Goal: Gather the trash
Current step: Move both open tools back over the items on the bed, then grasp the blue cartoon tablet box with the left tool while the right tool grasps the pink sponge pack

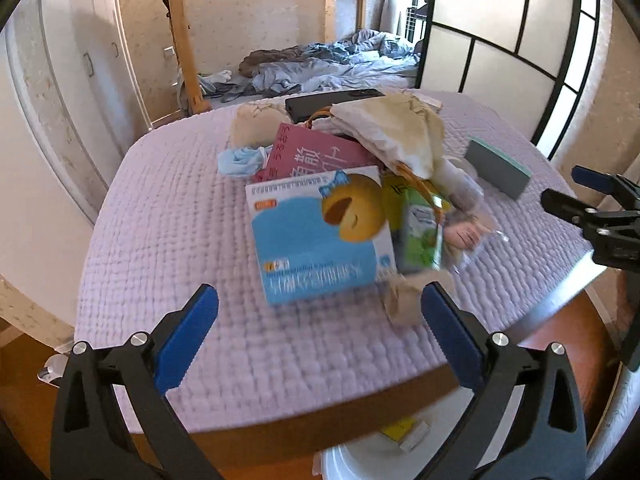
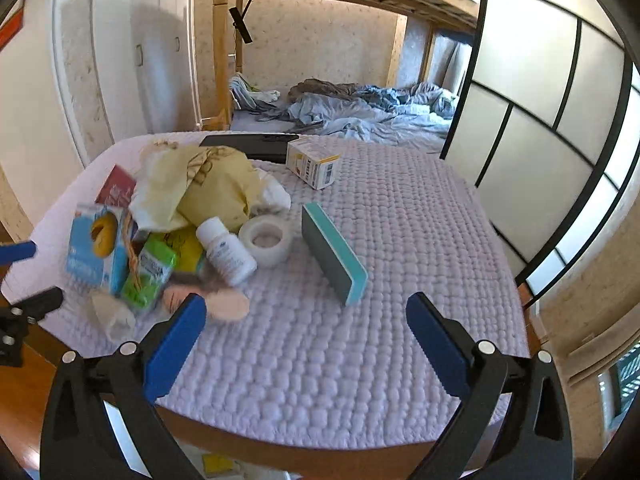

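- White bin (image 1: 360, 464): cut off by the lower picture edge below the table; only part of its rim shows.
- Yellow item (image 1: 400, 429) above the bin: blurred, kind not legible.
- Wicker basket (image 1: 416, 184): mostly covered by crumpled paper (image 1: 392, 136) and boxes.
- Pink book (image 1: 316, 152): lower part hidden behind the blue box (image 1: 316, 236).
- Green carton (image 1: 420, 236): print blurred.
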A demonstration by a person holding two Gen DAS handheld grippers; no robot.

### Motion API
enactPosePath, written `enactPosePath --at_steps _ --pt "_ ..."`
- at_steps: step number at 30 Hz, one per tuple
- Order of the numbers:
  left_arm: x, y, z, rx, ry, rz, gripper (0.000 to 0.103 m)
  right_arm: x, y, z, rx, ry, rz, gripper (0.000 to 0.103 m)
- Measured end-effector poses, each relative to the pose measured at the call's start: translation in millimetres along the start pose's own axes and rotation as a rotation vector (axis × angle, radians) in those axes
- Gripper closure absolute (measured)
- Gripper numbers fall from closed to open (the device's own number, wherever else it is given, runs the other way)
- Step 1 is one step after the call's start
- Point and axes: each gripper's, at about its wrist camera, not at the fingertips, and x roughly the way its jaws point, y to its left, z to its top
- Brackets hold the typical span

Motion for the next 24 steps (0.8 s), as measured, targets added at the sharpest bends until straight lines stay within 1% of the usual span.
enactPosePath --at_steps 1,2,5,7,11,17,19,22,23,24 --pt "3 1 3 -0.003 0.004 0.002 0.001 1 2 1 0.010 0.003 0.040 0.004" --pt "7 2 5 -0.008 0.008 0.002 0.001 1 5 0 0.008 0.007 0.057 0.004" --pt "14 6 11 -0.029 0.016 -0.016 0.001 8 22 -5 -0.037 0.020 0.076 0.004" --pt "19 6 15 -0.035 0.017 -0.016 0.001 15 30 -10 -0.053 0.046 0.090 0.005" --pt "29 4 23 -0.040 0.026 -0.028 0.001 35 36 -14 -0.016 0.097 0.160 0.005" --pt "44 1 25 -0.022 0.040 0.014 0.001 61 47 -14 -0.017 0.140 0.155 0.005" --pt "49 3 24 -0.027 0.046 0.010 0.001 68 49 -14 -0.018 0.156 0.157 0.005" --pt "51 4 22 -0.038 0.044 0.001 0.001 76 57 -17 -0.048 0.167 0.131 0.005" --pt "51 4 21 -0.039 0.043 -0.001 0.001 77 60 -17 -0.063 0.162 0.116 0.007" --pt "52 5 21 -0.039 0.043 -0.002 0.003 78 62 -18 -0.081 0.154 0.101 0.011"
